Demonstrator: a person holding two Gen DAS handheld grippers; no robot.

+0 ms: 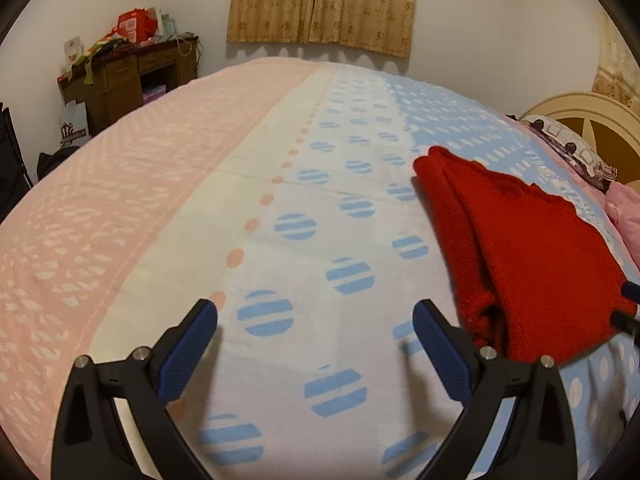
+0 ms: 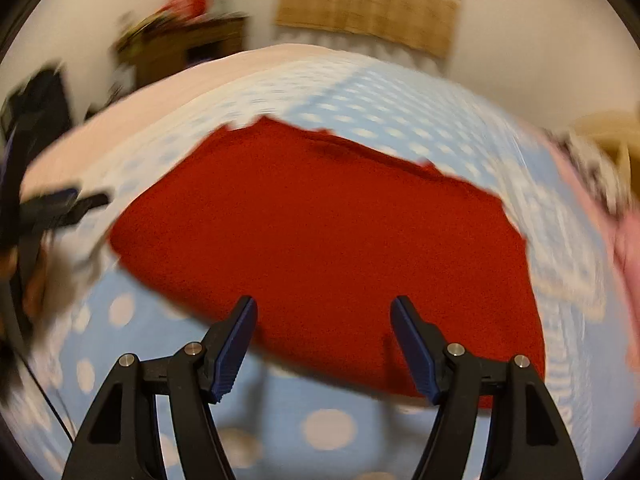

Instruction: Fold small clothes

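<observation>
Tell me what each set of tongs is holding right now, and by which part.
Nothing is held. The left tongs stand open over the bedsheet, beside the red garment; the right tongs stand open above it.

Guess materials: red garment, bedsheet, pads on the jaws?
Red garment: thick, matte, fuzzy nap, soft rounded fold edges; looks like knit or fleece, can't tell which.
Bedsheet: thin, matte printed woven cloth, likely cotton or a blend; lies flat with a faint crease.
Pads: blue, finely ribbed, probably rubber or soft plastic, on glossy black plastic arms.
</observation>
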